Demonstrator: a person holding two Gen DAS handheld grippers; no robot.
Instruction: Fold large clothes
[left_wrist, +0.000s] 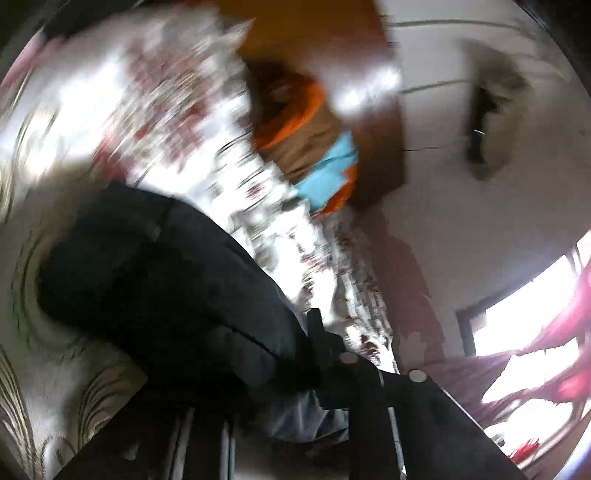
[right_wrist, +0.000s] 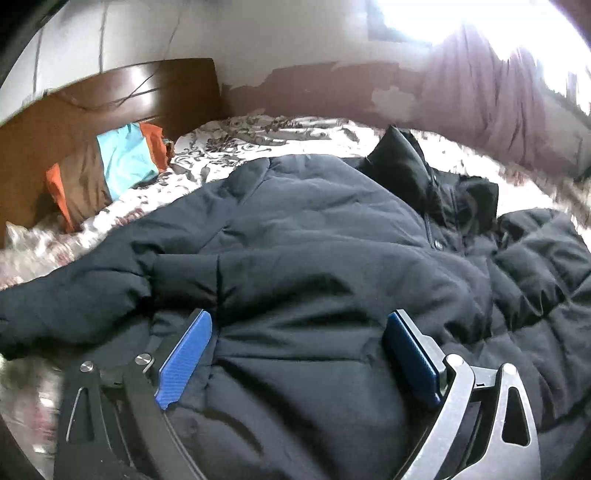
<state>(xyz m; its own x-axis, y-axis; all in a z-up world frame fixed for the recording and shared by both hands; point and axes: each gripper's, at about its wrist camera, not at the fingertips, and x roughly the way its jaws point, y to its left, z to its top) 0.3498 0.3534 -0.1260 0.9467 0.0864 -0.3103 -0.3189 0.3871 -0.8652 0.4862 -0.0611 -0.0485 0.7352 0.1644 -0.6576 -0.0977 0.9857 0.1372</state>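
Note:
A large dark navy padded jacket (right_wrist: 314, 240) lies spread on a bed with a floral sheet (right_wrist: 258, 136), collar toward the far right. My right gripper (right_wrist: 299, 354) is open, its blue pads (right_wrist: 184, 354) set wide apart and resting on the jacket's lower part. In the left wrist view the picture is tilted and blurred. My left gripper (left_wrist: 332, 354) is shut on a fold of the jacket (left_wrist: 166, 277), which hangs off it to the left.
A wooden headboard (right_wrist: 110, 99) stands at the far left with an orange, brown and blue pillow (right_wrist: 110, 166) against it. A peeling wall (right_wrist: 332, 85) and a maroon curtain (right_wrist: 491, 92) by a bright window lie behind the bed.

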